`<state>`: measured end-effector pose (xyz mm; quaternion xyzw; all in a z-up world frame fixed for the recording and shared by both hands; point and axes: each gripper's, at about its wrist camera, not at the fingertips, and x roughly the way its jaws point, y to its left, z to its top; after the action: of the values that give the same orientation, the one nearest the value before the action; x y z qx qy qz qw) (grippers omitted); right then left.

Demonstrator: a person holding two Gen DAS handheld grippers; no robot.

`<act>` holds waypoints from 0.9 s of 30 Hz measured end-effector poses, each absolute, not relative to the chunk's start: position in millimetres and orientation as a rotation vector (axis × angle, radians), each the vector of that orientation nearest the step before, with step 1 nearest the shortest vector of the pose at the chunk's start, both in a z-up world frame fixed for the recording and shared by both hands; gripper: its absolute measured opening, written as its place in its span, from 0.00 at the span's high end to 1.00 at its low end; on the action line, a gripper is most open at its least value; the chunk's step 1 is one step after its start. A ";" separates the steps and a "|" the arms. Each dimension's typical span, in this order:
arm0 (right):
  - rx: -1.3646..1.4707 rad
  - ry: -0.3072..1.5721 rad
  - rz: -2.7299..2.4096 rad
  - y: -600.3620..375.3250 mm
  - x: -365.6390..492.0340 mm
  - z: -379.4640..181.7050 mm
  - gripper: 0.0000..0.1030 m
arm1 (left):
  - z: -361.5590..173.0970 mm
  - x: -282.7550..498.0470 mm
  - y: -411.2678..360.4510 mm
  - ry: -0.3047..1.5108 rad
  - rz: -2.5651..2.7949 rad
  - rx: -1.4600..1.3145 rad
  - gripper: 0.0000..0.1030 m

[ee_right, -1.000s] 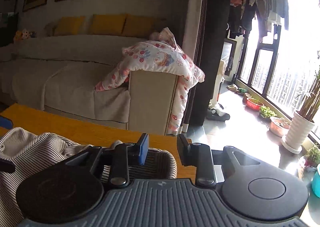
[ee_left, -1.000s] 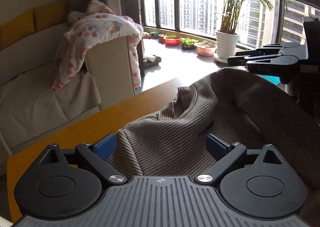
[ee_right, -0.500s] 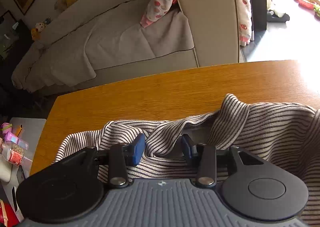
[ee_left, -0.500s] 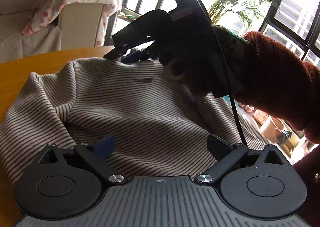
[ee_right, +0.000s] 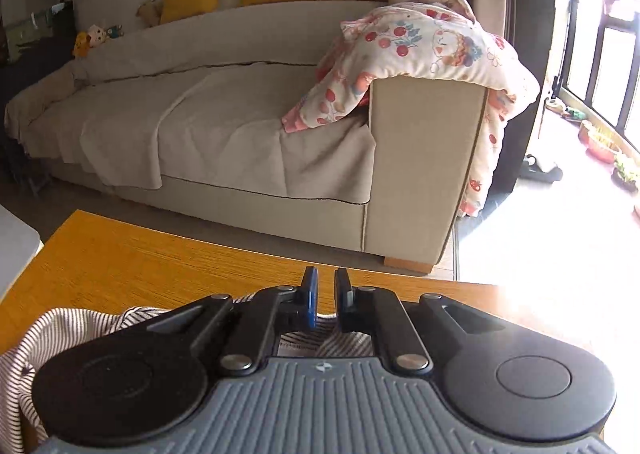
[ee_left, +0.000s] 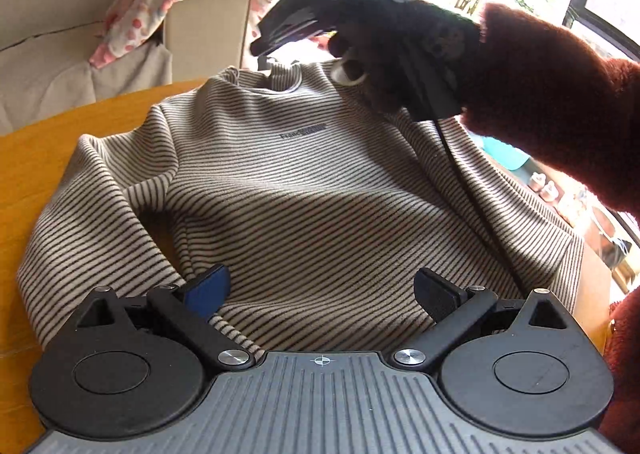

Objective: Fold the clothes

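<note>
Garment: a striped sweatshirt (ee_left: 304, 190) lies face up on the wooden table (ee_left: 36, 158), collar at the far edge, hem nearest the left wrist camera, small chest print readable.
Lay of the cloth: the body is fairly flat; the sleeve on the picture's left is bunched in a deep fold beside the body, and the other side slopes off toward the table's edge.
Left gripper (ee_left: 320, 290): jaws spread wide, low over the hem; cloth lies under and between the fingers, but the pads do not press it.
Right gripper (ee_right: 326, 300): jaws closing, nearly together, at the collar; striped fabric shows at the base of the fingers, yet whether the pads actually pinch the collar I cannot tell. In the left wrist view it hovers over the neckline, held by a person's gloved hand (ee_left: 404, 54) in a fuzzy rust-brown sleeve (ee_left: 560, 94).
Step in hand, as I judge it: securing collar and hem to straighten the shirt before the 1st fold.
Doing it well: catch both layers at the collar, not just the rib edge; close the left pads on the hem's middle; pull the 2 grips gently apart to flatten wrinkles.
Watch for: the bunched sleeve dragging underneath.
</note>
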<state>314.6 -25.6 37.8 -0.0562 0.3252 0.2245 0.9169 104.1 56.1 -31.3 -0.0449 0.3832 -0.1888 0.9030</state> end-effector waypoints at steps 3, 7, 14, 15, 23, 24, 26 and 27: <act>-0.073 0.635 0.487 -76.2 277.7 59.6 0.66 | -21.7 103.1 64.3 0.773 -0.386 -0.167 0.02; -0.136 0.619 0.449 -146.8 217.7 68.3 0.57 | -9.8 100.1 62.1 0.724 -0.425 -0.254 0.02; -0.107 0.744 0.406 -205.0 120.8 34.5 0.57 | -24.0 91.5 30.1 0.690 -0.520 -0.324 0.00; -0.094 0.757 0.411 -207.7 110.0 30.2 0.57 | -30.0 91.8 26.6 0.703 -0.515 -0.326 0.00; 0.028 0.863 0.425 -220.6 49.6 -0.2 0.56 | -36.6 67.5 16.1 0.754 -0.499 -0.150 0.00; 0.034 0.871 0.432 -221.6 43.2 0.4 0.55 | -36.0 61.0 15.6 0.759 -0.491 -0.127 0.00; 0.036 0.890 0.447 -223.6 31.4 3.6 0.56 | -35.1 47.1 15.3 0.766 -0.485 -0.098 0.00; 0.037 0.900 0.455 -225.0 25.9 6.0 0.55 | -34.8 39.9 16.2 0.769 -0.485 -0.094 0.00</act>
<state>25.9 -225.0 6.0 0.0179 0.4313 0.2181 0.8753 39.9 16.2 -34.8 -0.0453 0.3713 -0.2342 0.8973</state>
